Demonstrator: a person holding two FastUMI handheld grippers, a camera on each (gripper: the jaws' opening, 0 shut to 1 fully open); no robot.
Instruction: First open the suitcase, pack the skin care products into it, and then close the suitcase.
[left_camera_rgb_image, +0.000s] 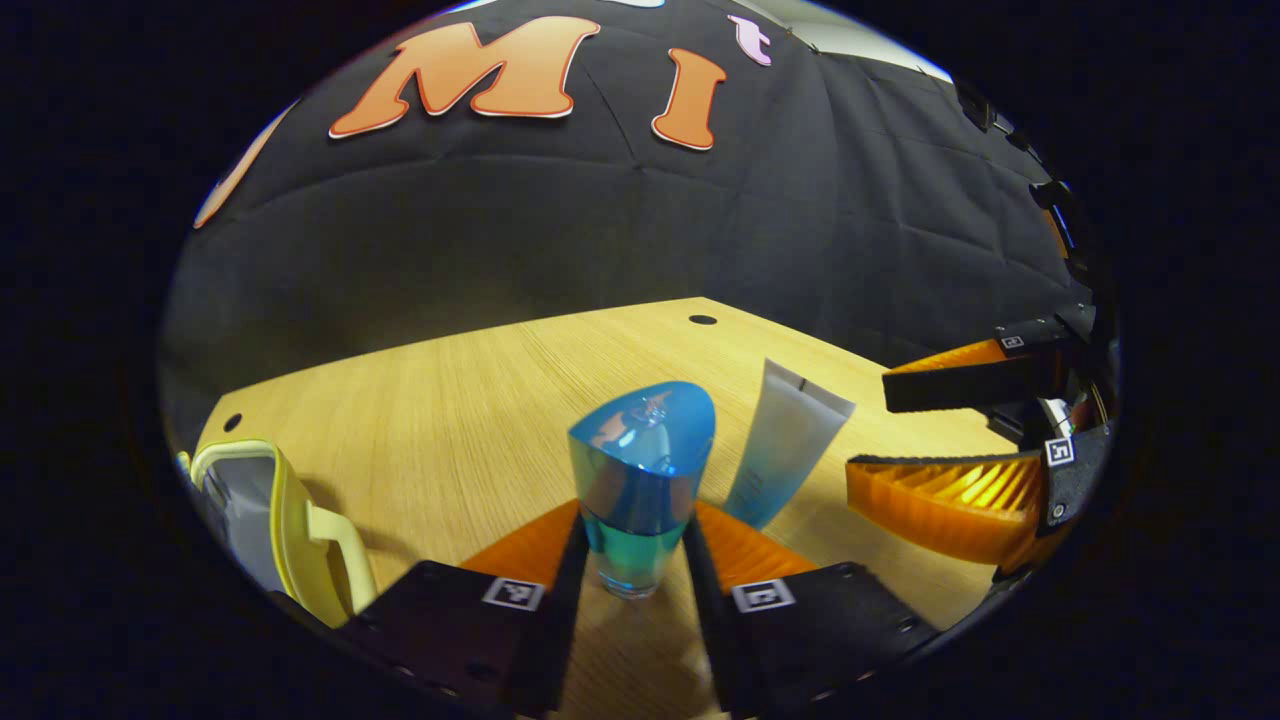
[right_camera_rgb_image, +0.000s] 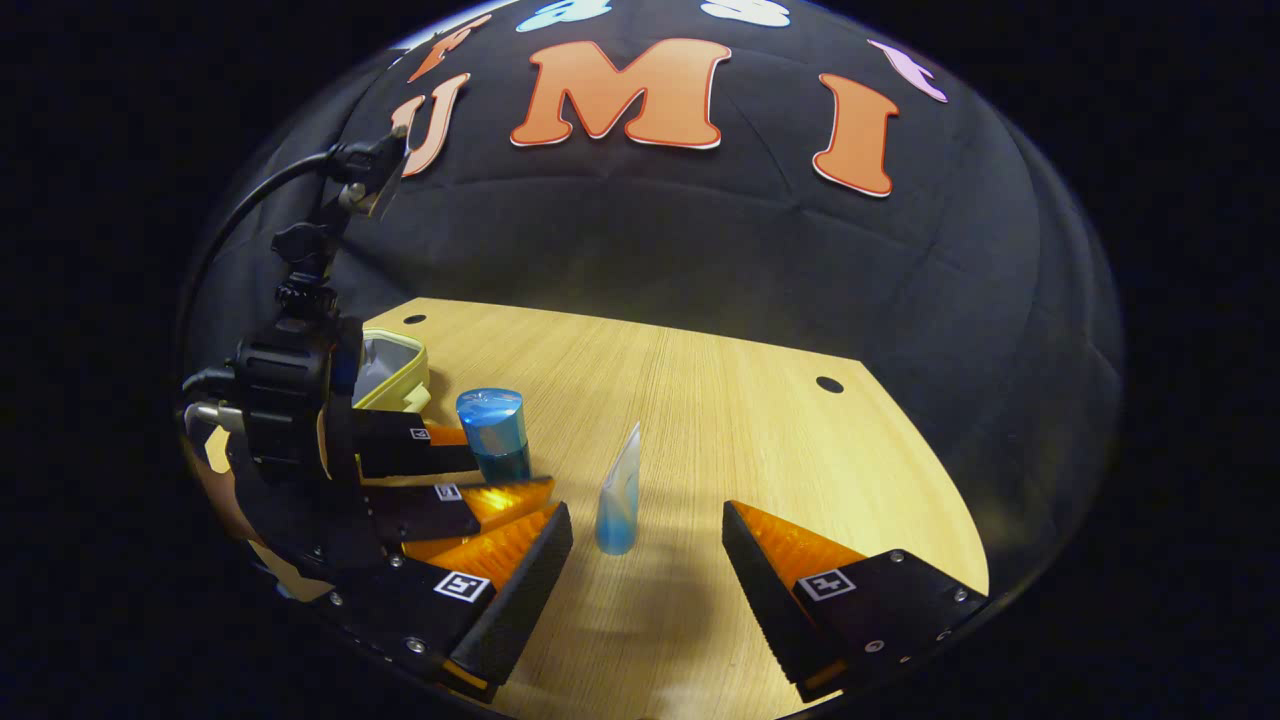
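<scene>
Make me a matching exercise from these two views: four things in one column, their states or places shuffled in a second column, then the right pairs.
1. blue bottle
2. white tube
3. yellow suitcase
4. right gripper

A. open, around nothing
B. standing on its cap, free
C. between the left gripper's fingers
D. at the table's left edge

Pairs: 1-C, 2-B, 3-D, 4-A

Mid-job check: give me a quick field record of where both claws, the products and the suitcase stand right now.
left claw: fingers on either side of the blue bottle, apparently gripping it
blue bottle: upright on the wooden table
right claw: open, holding nothing
tube: standing upright on its cap, just ahead of the right claw, apart from its fingers
suitcase: yellow, at the table's left edge in the left gripper view; its grey inside shows, so it looks open
packed so far: cannot tell
</scene>
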